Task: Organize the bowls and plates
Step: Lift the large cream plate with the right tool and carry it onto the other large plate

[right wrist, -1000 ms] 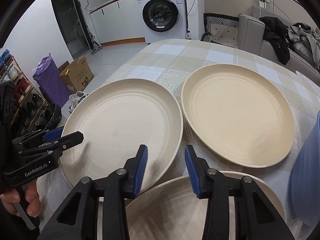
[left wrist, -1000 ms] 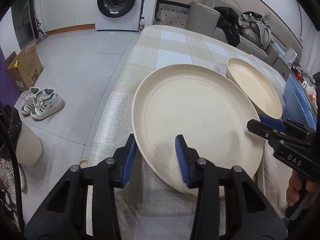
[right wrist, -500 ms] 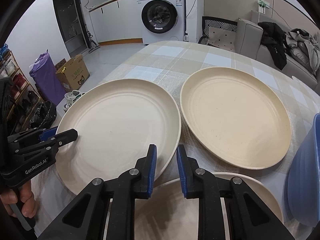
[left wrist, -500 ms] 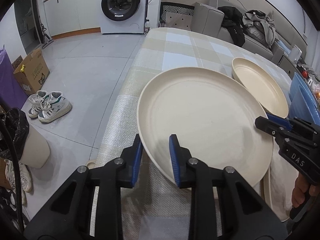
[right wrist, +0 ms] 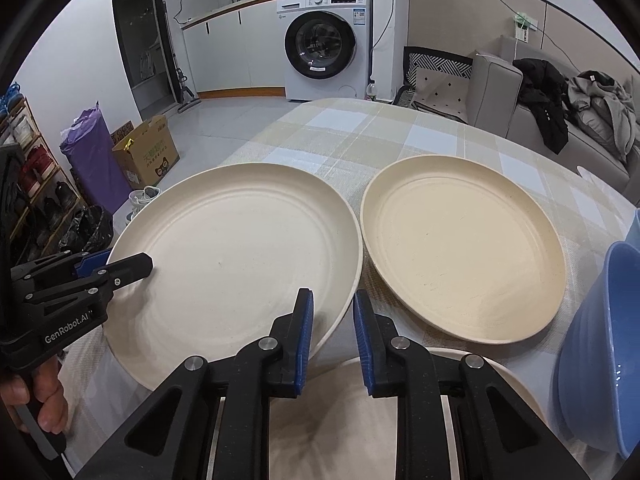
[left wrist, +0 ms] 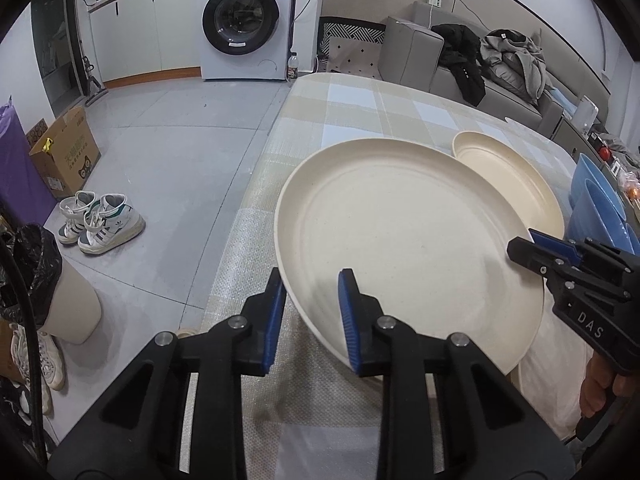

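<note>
Both views ride on handheld grippers, angled steeply down and close over the desk point(left wrist: 360, 112), facing the washing machine point(left wrist: 244, 20). The left wrist view looks from the desk's floor-side edge; the right wrist view sits further in. Both share the near large plate point(right wrist: 240, 248) (each also catches the other gripper).

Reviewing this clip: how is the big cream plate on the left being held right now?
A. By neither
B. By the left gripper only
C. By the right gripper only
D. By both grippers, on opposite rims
D: the left gripper clamps the near rim of the cream plate, and the right gripper clamps its opposite rim.
</note>
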A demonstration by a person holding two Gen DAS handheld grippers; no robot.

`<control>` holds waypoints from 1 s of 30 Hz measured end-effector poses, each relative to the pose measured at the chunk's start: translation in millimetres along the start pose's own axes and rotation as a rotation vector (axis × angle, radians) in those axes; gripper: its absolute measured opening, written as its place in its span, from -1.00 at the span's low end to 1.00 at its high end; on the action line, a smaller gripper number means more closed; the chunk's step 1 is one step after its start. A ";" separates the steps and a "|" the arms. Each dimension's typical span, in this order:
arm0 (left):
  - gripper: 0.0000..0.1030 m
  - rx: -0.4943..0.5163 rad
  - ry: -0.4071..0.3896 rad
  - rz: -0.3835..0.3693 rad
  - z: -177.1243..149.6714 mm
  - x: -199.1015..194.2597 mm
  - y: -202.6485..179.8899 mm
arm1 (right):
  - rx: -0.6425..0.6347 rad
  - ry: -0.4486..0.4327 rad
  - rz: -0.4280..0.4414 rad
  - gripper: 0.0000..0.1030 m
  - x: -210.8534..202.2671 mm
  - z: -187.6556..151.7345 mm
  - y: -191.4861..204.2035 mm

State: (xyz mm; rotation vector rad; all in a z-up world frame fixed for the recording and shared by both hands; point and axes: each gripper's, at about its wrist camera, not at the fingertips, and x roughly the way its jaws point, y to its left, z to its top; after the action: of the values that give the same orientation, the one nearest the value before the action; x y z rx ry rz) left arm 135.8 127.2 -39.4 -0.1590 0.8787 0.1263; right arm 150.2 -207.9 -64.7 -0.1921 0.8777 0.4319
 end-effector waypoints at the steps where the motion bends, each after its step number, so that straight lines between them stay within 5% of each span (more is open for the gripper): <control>1: -0.54 0.001 -0.004 -0.001 0.2 -2.5 -0.9 | 0.001 -0.004 -0.002 -0.59 -2.4 0.0 0.2; 30: -0.54 0.116 -0.082 -0.079 -6.5 -74.4 -57.3 | 0.073 -0.097 -0.072 -0.59 -87.2 -20.9 -24.5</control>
State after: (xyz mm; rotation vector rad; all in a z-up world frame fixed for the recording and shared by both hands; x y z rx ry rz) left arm 93.9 66.4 19.0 -0.0794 0.7946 0.0074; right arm 97.5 -261.9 -10.3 -0.1342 0.7872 0.3384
